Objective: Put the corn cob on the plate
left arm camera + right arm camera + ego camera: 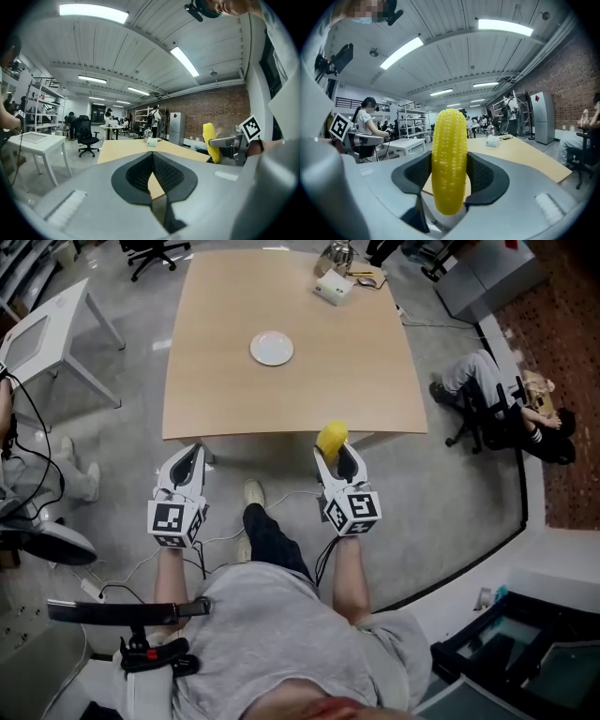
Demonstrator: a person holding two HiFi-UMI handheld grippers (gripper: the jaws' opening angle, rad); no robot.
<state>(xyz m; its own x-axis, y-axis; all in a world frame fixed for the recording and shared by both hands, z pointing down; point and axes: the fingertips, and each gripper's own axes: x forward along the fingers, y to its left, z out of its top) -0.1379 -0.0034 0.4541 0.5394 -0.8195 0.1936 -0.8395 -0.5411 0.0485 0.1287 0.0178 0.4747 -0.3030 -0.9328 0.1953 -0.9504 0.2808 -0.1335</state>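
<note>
A yellow corn cob (331,438) stands upright between the jaws of my right gripper (336,457), which is shut on it just short of the near edge of the wooden table (366,381). The right gripper view shows the cob (450,154) clamped between both pads of that gripper (450,177). A small white plate (272,348) lies near the middle of the table, far from both grippers. To the left, my left gripper (190,457) is level with the right one, shut and holding nothing. From the left gripper (151,161) I see the cob (211,140) at the right.
A white box (334,287) and a metal kettle (336,256) stand at the table's far edge. A small white table (47,329) is at the left. A person sits on a chair (497,404) at the right. Cables lie on the floor near my feet.
</note>
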